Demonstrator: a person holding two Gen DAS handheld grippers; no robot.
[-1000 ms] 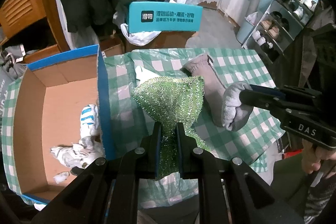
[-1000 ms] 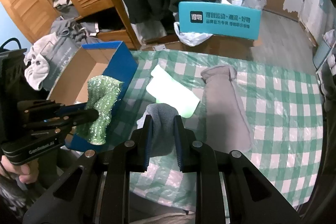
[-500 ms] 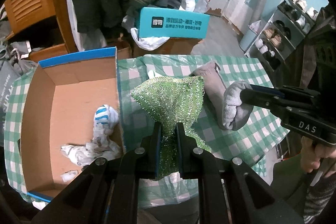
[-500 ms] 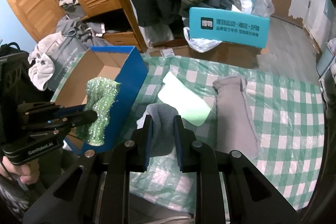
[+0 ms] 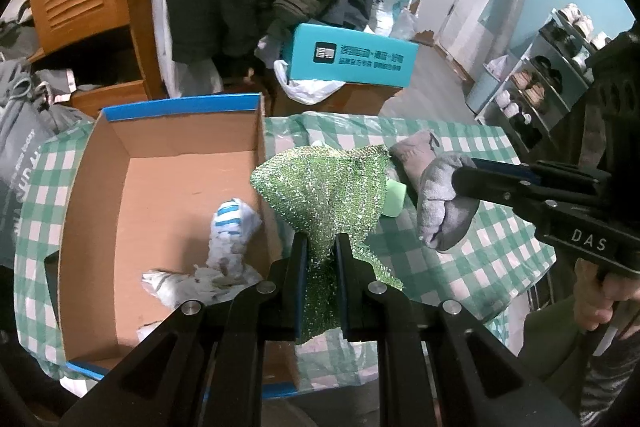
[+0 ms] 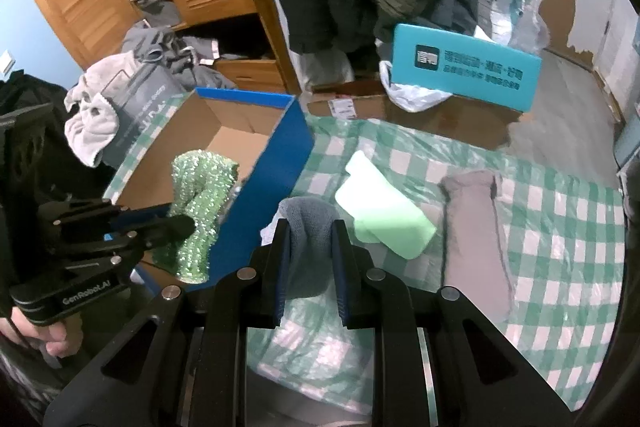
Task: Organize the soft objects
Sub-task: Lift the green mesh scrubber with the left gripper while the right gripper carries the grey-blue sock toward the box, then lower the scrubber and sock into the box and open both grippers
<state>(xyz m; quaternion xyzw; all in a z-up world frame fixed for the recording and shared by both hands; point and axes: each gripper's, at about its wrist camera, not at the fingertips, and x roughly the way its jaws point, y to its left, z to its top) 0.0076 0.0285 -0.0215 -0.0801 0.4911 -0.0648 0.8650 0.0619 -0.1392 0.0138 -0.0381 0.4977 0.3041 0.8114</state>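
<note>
Two soft things are held off the worktop: a green scrubbing cloth point(image 5: 320, 195) pinched in the left gripper point(image 5: 321, 281) and a grey sock point(image 6: 310, 247) pinched in the right gripper point(image 6: 308, 271). Likely carrying step; next, release both over the cardboard box point(image 5: 120, 187) just left.

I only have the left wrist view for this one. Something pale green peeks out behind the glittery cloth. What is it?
Observer: A pale green foam block, lying flat on the checked tablecloth.
Operator: And the grey sock on the table, beyond the block?
Observer: The flat grey sock lies stretched out full length, to the right of the block.
Operator: How is the right tool gripping?
Observer: In its own camera, the right tool is shut on the held grey sock, which fills the gap between both pads.
</note>
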